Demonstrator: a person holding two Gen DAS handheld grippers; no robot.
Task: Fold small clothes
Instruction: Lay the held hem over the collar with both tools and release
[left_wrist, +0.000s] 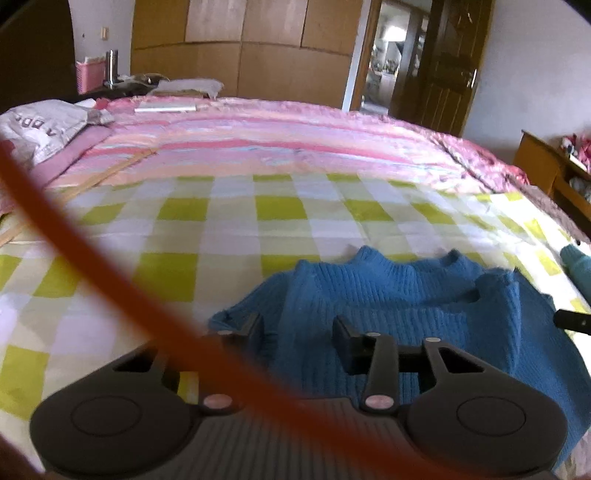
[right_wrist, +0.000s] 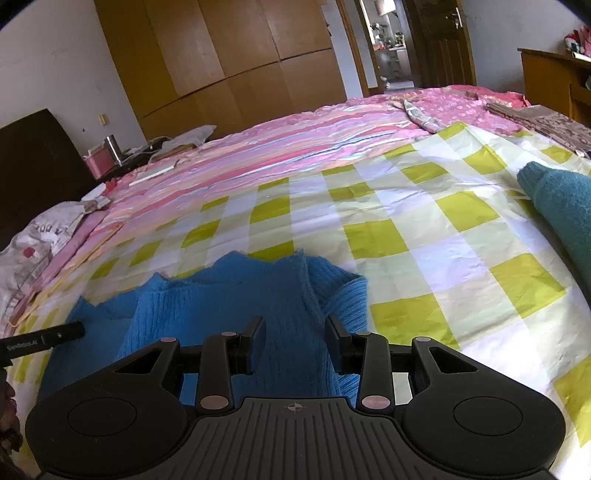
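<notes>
Both grippers hovered level and low over the blue sweater (left_wrist: 399, 295), which lay at six o'clock on the checked cloth (right_wrist: 406, 206). The left gripper (left_wrist: 297, 332) and right gripper (right_wrist: 295, 332) gaped wide, holding nothing.

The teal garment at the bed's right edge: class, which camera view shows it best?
The right wrist view. There the teal garment shows as a broad fuzzy shape lying on the checked cloth, cut only by the frame's right edge. The left wrist view catches just a small tip of it at the frame's right edge.
</notes>
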